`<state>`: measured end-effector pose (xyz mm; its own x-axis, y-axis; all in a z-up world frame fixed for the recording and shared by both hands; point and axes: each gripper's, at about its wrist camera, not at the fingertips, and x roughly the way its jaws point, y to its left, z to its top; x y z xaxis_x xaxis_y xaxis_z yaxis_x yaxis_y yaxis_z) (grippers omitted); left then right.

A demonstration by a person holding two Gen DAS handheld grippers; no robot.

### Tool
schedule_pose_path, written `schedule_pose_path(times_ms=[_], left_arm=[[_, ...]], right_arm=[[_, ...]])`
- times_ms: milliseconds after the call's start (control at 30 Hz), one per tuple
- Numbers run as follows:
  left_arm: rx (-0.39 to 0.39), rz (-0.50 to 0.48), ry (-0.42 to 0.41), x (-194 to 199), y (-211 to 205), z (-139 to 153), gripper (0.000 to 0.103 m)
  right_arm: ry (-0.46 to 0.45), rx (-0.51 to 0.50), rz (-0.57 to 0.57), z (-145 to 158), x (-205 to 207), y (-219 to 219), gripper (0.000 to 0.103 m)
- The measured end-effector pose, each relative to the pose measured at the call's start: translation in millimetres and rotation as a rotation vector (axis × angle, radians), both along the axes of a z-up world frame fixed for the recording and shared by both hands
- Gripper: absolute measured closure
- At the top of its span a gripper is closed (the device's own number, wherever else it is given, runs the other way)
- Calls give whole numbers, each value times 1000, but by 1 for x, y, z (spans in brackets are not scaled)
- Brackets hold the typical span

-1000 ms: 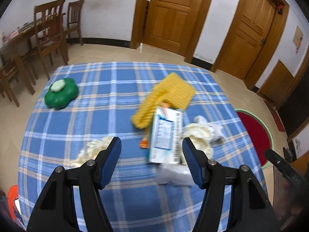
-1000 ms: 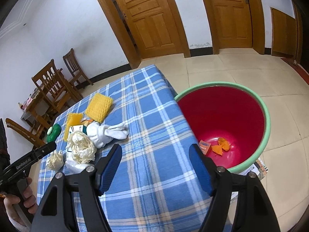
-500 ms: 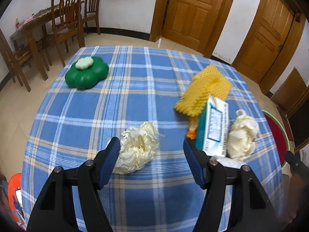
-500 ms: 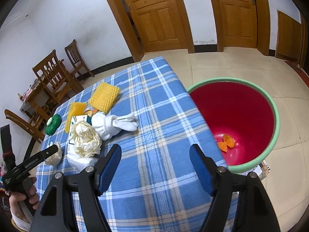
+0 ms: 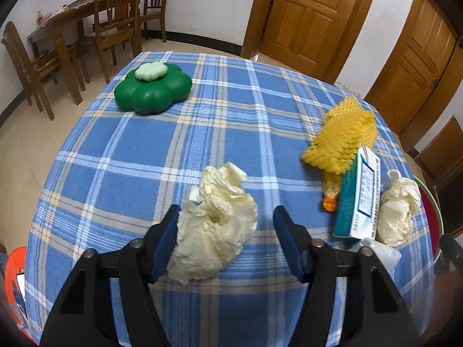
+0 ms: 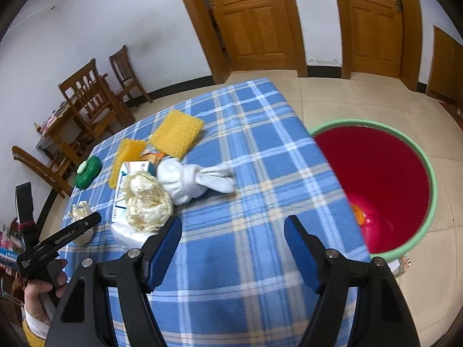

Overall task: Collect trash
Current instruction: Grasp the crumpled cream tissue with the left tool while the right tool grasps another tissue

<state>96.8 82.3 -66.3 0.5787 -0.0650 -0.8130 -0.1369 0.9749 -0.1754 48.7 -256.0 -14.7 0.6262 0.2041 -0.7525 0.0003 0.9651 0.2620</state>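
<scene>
A crumpled cream paper wad (image 5: 215, 225) lies on the blue plaid tablecloth (image 5: 162, 150), between the fingers of my open left gripper (image 5: 227, 225); its left side touches the left pad. It also shows in the right wrist view (image 6: 81, 211). A second cream wad (image 5: 398, 212) (image 6: 147, 202) lies beside a teal and white box (image 5: 357, 202) (image 6: 130, 170). The red bin with a green rim (image 6: 376, 190) stands on the floor right of the table, holding orange scraps (image 6: 358, 215). My right gripper (image 6: 233, 231) is open and empty above the table's near part.
A green flower-shaped container (image 5: 153, 89) sits far left. Yellow sponges (image 5: 341, 141) (image 6: 176, 133), a white sock (image 6: 196, 179) and a clear plastic bag (image 6: 127, 231) lie mid-table. Wooden chairs (image 5: 115, 29) and doors (image 6: 254, 20) stand beyond.
My left gripper has swung left from the box and moved forward until the cream wad lies between its fingers. My right gripper has drifted left toward the table.
</scene>
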Motion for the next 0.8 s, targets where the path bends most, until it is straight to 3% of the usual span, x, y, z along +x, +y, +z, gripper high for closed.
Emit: schedule_pose_path(times_ms=[167,567,800], left_arm=[[-17,21,-15,1,9,0,56],[-62,29,-33,-1,17,-1,57],[-82,24,-46,-3,20,-1,57]], right_arm=[[-11,-14,58,2,7,21,28],[25,-15,184,-10,31,75,28],[66,-8,212,-21,43,91,35]])
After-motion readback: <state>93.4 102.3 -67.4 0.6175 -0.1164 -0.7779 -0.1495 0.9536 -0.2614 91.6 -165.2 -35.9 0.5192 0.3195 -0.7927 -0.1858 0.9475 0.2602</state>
